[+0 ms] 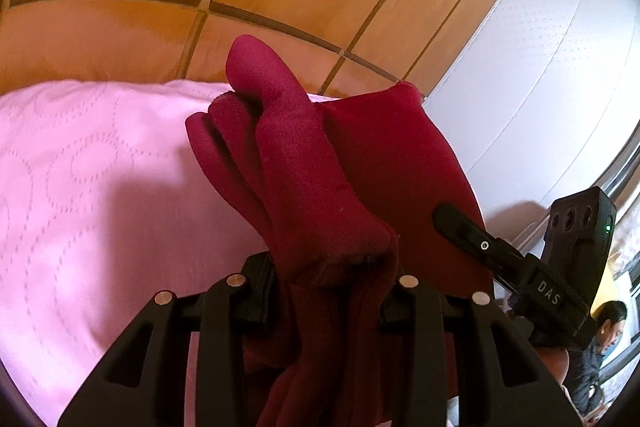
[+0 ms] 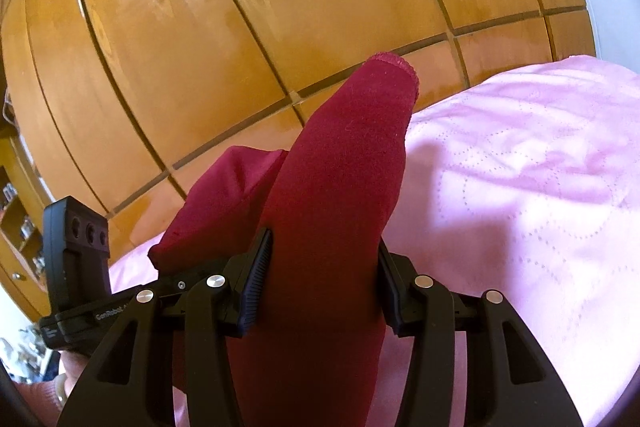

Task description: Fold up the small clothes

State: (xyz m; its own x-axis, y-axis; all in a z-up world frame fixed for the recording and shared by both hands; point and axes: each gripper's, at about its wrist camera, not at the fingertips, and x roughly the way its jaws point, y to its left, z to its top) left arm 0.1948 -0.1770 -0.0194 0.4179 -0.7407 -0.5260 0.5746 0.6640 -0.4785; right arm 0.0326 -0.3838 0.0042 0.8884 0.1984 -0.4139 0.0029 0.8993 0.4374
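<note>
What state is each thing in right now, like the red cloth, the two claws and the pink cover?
Red garment: bunched, lifted above the bed, held by both grippers.
Left gripper: shut on the garment.
Right gripper: shut on the garment.
Pink quilt: spread out, slightly wrinkled.

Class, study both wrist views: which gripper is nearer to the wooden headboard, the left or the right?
Neither can be ranked. The left gripper and right gripper both clamp the red garment above the pink bedspread, each facing the headboard from a similar stand-off.
</note>
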